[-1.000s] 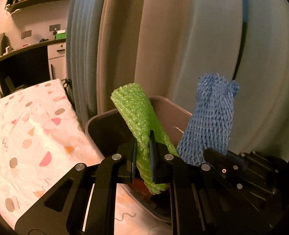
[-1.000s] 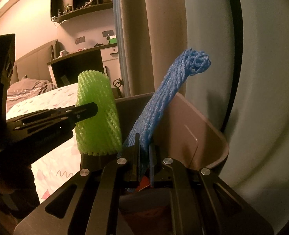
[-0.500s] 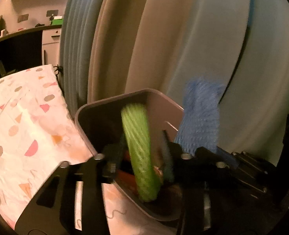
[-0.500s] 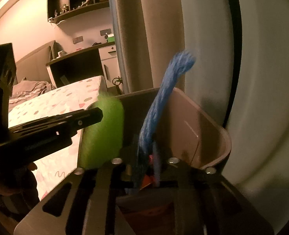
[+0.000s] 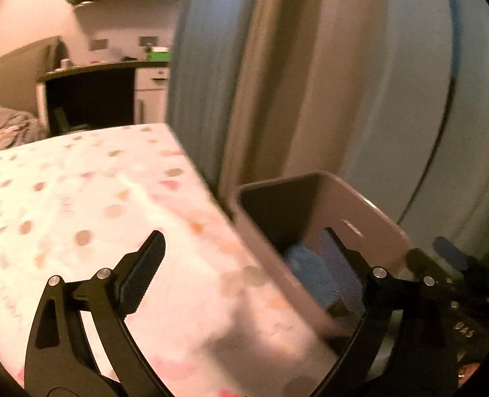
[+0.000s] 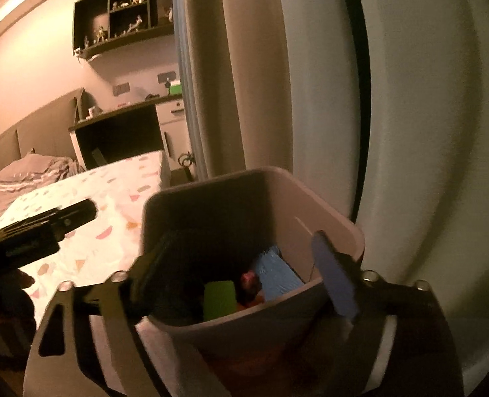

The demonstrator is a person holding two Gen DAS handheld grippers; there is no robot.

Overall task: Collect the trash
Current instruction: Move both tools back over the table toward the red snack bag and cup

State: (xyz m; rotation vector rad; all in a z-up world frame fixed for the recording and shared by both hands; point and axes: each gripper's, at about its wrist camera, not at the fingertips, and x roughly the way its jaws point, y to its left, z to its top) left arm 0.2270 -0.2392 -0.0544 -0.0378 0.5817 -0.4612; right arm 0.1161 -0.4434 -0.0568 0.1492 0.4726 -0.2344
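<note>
A grey-brown plastic bin [image 6: 340, 221] stands beside the table. The green foam net [image 6: 219, 299] and the blue foam net [image 6: 277, 274] lie inside it with other trash. My right gripper [image 6: 241, 258] is open and empty, its fingers spread over the bin's mouth. My left gripper [image 5: 244, 244] is open and empty, above the table edge and the bin [image 5: 370, 208]; the blue net [image 5: 314, 274] shows in the bin there. The left gripper also shows in the right wrist view [image 6: 46, 228].
A table with a patterned white cloth [image 5: 79, 198] lies left of the bin. Curtains [image 6: 261, 82] hang close behind the bin. A bed [image 6: 29, 168], a dark desk [image 6: 118, 132] and wall shelves [image 6: 125, 29] are further back.
Both grippers opened and let go of the nets. The green and blue nets dropped into the bin. The left gripper swung left, over the table.
</note>
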